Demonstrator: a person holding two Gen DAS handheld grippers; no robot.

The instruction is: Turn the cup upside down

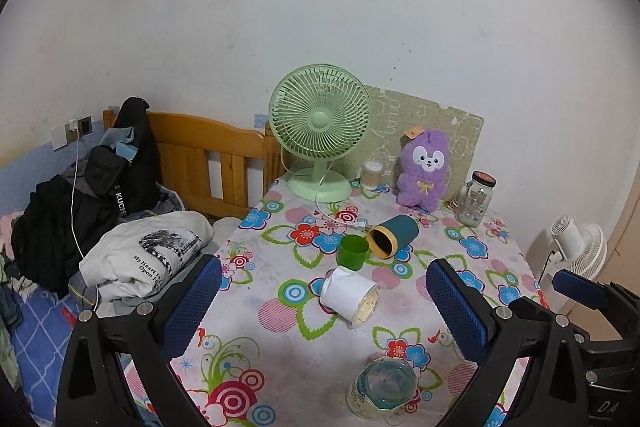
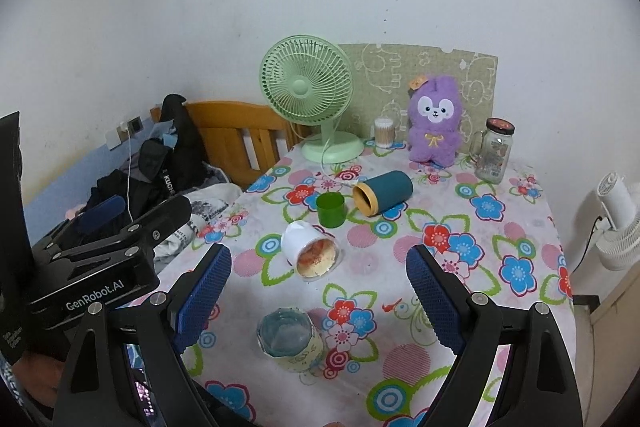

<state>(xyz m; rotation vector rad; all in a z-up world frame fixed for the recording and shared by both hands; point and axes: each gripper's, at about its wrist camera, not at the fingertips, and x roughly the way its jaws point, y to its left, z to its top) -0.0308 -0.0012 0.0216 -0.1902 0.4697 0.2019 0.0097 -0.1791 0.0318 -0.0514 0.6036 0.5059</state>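
Observation:
A small green cup stands upright, mouth up, mid-table on the floral cloth. A teal cup with a yellow rim lies on its side just right of it. A white cup lies on its side in front of them. A clear glass jar stands nearest. My left gripper is open and empty, above the near table. My right gripper is open and empty, also above the near part; it shows in the left view.
A green desk fan, a cotton-swab jar, a purple plush toy and a glass mug jar stand along the back wall. A bed with clothes lies left. A white fan stands right.

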